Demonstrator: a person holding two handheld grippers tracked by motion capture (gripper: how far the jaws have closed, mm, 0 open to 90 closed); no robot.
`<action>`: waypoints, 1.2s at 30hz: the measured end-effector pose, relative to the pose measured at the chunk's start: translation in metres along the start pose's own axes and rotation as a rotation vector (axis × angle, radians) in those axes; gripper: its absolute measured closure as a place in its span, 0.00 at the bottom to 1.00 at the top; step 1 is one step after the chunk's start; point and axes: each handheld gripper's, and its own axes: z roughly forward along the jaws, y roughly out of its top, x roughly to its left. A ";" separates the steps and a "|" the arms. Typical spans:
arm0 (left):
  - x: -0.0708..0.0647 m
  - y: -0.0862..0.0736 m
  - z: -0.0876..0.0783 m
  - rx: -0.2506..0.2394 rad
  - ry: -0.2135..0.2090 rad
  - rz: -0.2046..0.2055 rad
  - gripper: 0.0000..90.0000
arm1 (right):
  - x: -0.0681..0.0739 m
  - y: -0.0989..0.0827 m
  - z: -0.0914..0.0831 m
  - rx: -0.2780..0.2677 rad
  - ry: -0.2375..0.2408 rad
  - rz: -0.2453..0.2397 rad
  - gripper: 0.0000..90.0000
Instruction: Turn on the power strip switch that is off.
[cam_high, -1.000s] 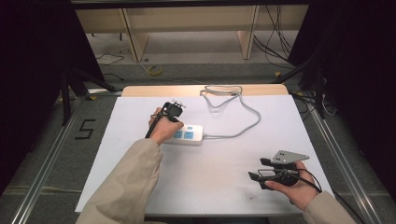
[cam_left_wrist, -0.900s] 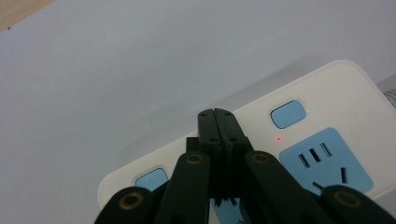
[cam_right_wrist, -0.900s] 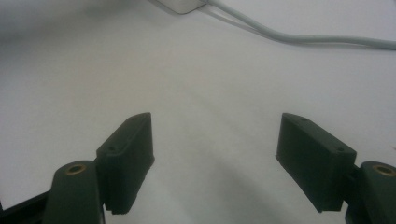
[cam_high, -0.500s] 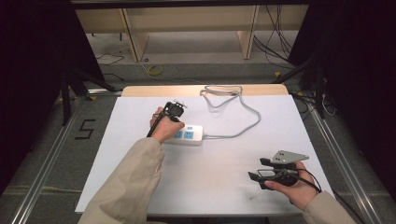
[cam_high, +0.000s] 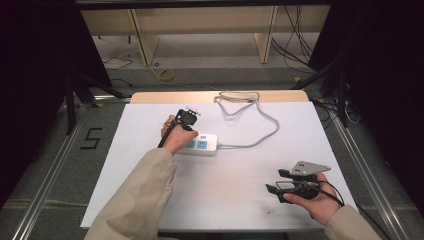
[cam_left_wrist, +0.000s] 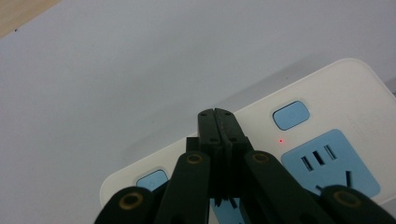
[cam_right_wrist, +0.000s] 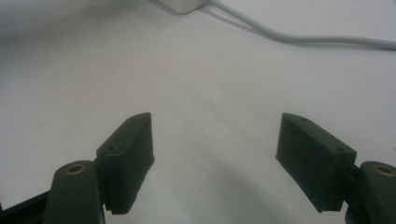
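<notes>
A white power strip (cam_high: 202, 144) with blue sockets lies near the table's middle, its grey cable (cam_high: 260, 122) looping toward the far edge. My left gripper (cam_high: 189, 134) points down at the strip's left part, largely hidden by the hand. In the left gripper view my left gripper (cam_left_wrist: 221, 114) is shut with nothing between the jaws, its tips over the strip's top (cam_left_wrist: 345, 88) between two blue buttons (cam_left_wrist: 291, 115). A small red light (cam_left_wrist: 280, 140) glows beside a blue socket (cam_left_wrist: 329, 161). Whether the tips touch the strip I cannot tell. My right gripper (cam_high: 275, 181) rests open at the front right; in its own view the right gripper (cam_right_wrist: 215, 126) holds nothing.
The white table top (cam_high: 240, 200) has a wooden strip (cam_high: 160, 96) along its far edge. The cable (cam_right_wrist: 303, 37) and a corner of the strip (cam_right_wrist: 184, 4) lie ahead of the right gripper. Wooden shelving and loose cables stand on the floor beyond the table.
</notes>
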 end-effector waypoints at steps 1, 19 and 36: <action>0.000 0.000 0.000 -0.003 0.004 0.004 1.00 | 0.000 0.000 0.000 0.000 0.000 0.000 0.31; 0.004 -0.006 -0.005 -0.071 0.007 -0.005 0.90 | -0.001 -0.001 -0.001 0.000 -0.004 0.004 0.31; 0.005 -0.017 -0.037 -0.182 0.013 -0.007 0.38 | -0.001 -0.001 0.001 0.005 -0.001 0.006 0.31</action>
